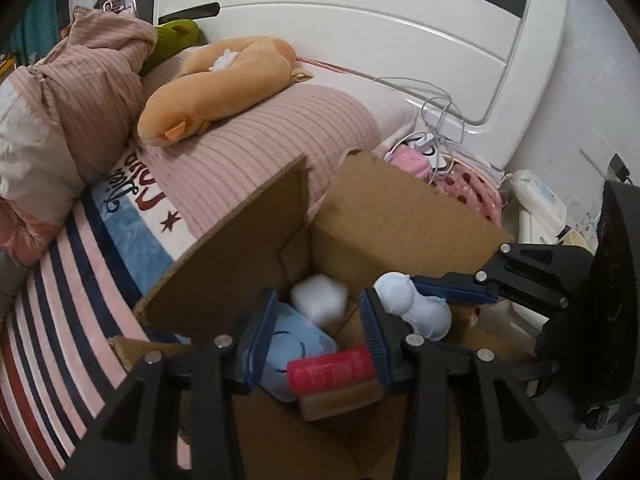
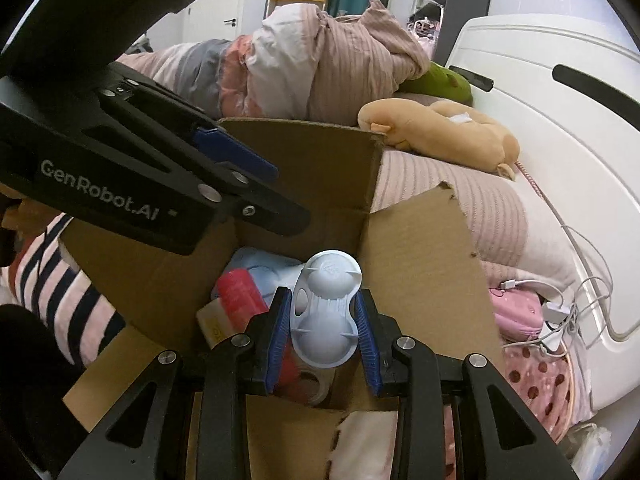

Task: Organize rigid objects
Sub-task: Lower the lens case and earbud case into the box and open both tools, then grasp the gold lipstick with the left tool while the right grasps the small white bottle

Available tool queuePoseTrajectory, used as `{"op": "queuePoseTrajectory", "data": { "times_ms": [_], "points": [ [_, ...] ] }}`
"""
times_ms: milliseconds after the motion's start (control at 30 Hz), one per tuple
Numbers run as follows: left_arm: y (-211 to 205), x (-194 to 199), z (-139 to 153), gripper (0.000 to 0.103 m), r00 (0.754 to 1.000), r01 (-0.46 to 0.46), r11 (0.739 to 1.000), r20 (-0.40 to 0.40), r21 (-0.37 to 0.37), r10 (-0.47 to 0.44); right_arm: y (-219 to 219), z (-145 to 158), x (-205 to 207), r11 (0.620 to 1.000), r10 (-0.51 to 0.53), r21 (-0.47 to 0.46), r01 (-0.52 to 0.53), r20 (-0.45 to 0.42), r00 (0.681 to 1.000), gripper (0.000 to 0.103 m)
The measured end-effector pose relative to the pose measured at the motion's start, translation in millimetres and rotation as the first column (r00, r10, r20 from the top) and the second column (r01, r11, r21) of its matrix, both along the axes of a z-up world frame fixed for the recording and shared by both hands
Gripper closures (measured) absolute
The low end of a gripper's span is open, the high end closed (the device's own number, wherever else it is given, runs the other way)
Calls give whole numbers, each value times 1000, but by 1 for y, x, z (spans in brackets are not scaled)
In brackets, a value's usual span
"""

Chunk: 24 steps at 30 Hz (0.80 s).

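At lower centre of its own view, the right gripper (image 2: 323,330) is clamped on a pale blue 2-lobed plastic piece (image 2: 325,312) over the open cardboard box (image 2: 420,272). The left gripper (image 1: 318,344) pinches a red cylinder (image 1: 330,368) between narrowly parted fingers, low in its frame above the same box.

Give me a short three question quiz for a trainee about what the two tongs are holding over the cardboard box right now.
1. True or false: the right tongs are shut on the pale blue plastic piece.
2. What do the left tongs hold? A) the red cylinder B) the orange plush toy C) a cable
3. Fill in: both tongs are above the open ____.

Key: 1 true. 2 A; the red cylinder sits between the blue pads. 3 cardboard box, with a light blue device inside.
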<state>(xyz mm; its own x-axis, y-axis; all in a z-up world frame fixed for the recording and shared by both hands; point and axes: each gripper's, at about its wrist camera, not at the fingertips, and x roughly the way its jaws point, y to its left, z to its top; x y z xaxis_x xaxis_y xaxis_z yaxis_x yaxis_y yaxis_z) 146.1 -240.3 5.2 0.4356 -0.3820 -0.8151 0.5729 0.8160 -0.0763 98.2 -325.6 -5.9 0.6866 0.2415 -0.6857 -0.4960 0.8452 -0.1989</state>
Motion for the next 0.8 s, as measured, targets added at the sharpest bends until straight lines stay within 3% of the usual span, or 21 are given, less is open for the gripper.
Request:
{"op": "queuePoseTrajectory", "data": {
  "times_ms": [100,267,500,667,800],
  "points": [
    [8,-2,5,61,1000,-9,1000,8,-17,9,1,-1,2,1000,1,1,-1,-9,1000,75],
    [35,-19,31,45,995,-48,998,82,-44,51,8,4,-3,1000,-8,-3,8,-10,1000,74],
    [110,-51,56,45,970,-173,983,164,-59,181,36,31,-28,999,30,27,-31,36,999,72],
    [175,-73,43,42,944,-277,960,176,-44,280,83,45,-49,987,133,86,-135,34,991,72],
    [219,-79,9,41,937,-322,946,133,-30,323,129,40,-58,968,220,124,-217,-7,975,72]
  ]
}}
